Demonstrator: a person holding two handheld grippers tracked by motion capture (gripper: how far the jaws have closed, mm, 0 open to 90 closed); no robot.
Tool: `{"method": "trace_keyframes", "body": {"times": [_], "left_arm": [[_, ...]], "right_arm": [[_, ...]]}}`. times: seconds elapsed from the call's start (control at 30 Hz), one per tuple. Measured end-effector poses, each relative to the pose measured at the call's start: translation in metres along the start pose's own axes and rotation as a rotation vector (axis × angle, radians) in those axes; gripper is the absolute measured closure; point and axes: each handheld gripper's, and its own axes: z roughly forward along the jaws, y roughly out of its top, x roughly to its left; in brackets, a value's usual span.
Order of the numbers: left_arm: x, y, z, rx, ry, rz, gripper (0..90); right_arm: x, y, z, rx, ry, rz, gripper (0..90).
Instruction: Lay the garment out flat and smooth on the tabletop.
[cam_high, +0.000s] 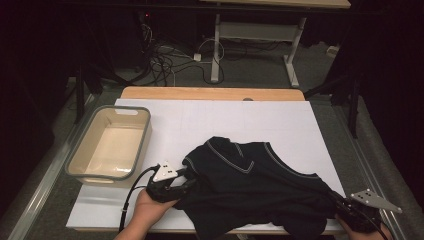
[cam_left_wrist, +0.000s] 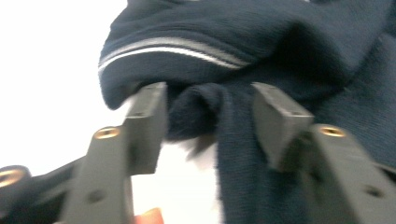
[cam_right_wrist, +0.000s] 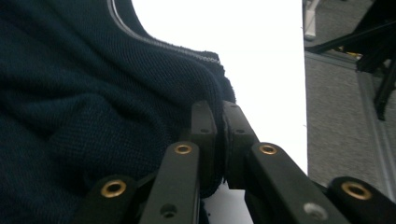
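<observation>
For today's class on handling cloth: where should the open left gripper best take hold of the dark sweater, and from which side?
Probably the bunched fold just under the striped hem, where the left gripper already straddles the sweater. Come from the sweater's left edge, low over the table: that raised ridge fits between the jaws.

A dark navy knit sweater (cam_high: 250, 190) with pale stripe trim lies crumpled on the white table's (cam_high: 200, 120) near edge.
</observation>
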Motion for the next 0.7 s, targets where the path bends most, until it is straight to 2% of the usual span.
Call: {"method": "trace_keyframes", "body": {"times": [0.03, 0.07, 0.1, 0.13, 0.17, 0.2, 0.23, 0.27, 0.3, 0.33, 0.37, 0.4, 0.43, 0.53, 0.57, 0.6, 0.63, 0.67, 0.7], "left_arm": [[0.004, -0.002, 0.001, 0.014, 0.014, -0.041, 34.0], [0.004, -0.002, 0.001, 0.014, 0.014, -0.041, 30.1], [0.008, -0.001, 0.007, 0.038, 0.032, -0.070, 26.4], [0.008, -0.001, 0.007, 0.038, 0.032, -0.070, 25.8], [0.012, 0.001, 0.017, 0.069, -0.011, -0.097, 26.9], [0.012, 0.001, 0.017, 0.069, -0.011, -0.097, 29.9], [0.011, 0.004, 0.025, 0.141, -0.023, -0.077, 36.0], [0.011, 0.004, 0.025, 0.141, -0.023, -0.077, 38.4], [0.006, 0.004, 0.025, 0.145, -0.013, -0.027, 49.7], [0.006, 0.004, 0.025, 0.145, -0.013, -0.027, 57.6], [0.002, 0.002, 0.024, 0.148, -0.033, 0.016, 69.5], [0.002, 0.002, 0.024, 0.148, -0.033, 0.016, 71.9], [-0.003, 0.000, 0.022, 0.142, -0.018, 0.052, 73.9], [-0.006, -0.004, 0.015, 0.121, -0.008, 0.057, 75.1], [-0.007, -0.011, 0.005, 0.103, 0.003, 0.055, 75.5], [-0.007, -0.011, 0.005, 0.103, 0.003, 0.055, 75.6], [-0.005, -0.019, -0.009, 0.092, 0.012, 0.040, 75.9], [-0.005, -0.019, -0.009, 0.092, 0.012, 0.040, 75.9], [-0.004, -0.028, -0.024, 0.083, 0.030, 0.029, 76.0]], "right_arm": [[-0.002, 0.002, 0.002, -0.005, 0.017, 0.005, 80.4], [-0.002, 0.003, 0.003, -0.005, 0.023, 0.002, 77.1], [-0.003, 0.004, 0.005, -0.007, 0.032, 0.004, 72.5], [-0.003, 0.004, 0.005, -0.007, 0.032, 0.004, 72.5], [-0.002, 0.007, 0.007, -0.019, 0.040, 0.008, 64.4], [-0.002, 0.007, 0.007, -0.019, 0.040, 0.008, 64.4], [0.000, 0.011, 0.009, -0.028, 0.048, 0.005, 59.6], [0.000, 0.011, 0.009, -0.028, 0.048, 0.005, 59.6], [0.004, 0.015, 0.009, -0.037, 0.045, -0.008, 57.0], [0.004, 0.015, 0.009, -0.037, 0.045, -0.008, 57.0], [0.007, 0.019, 0.009, -0.051, 0.054, -0.021, 55.3], [0.007, 0.019, 0.009, -0.051, 0.054, -0.021, 55.3], [0.010, 0.025, 0.010, -0.062, 0.070, -0.027, 54.5], [0.014, 0.031, 0.012, -0.074, 0.081, -0.042, 54.5], [0.018, 0.038, 0.015, -0.088, 0.092, -0.057, 54.7], [0.018, 0.038, 0.015, -0.088, 0.092, -0.057, 54.7], [0.023, 0.045, 0.019, -0.102, 0.106, -0.076, 55.4], [0.023, 0.045, 0.019, -0.102, 0.106, -0.076, 55.4], [0.028, 0.053, 0.024, -0.111, 0.126, -0.092, 56.2]]}}
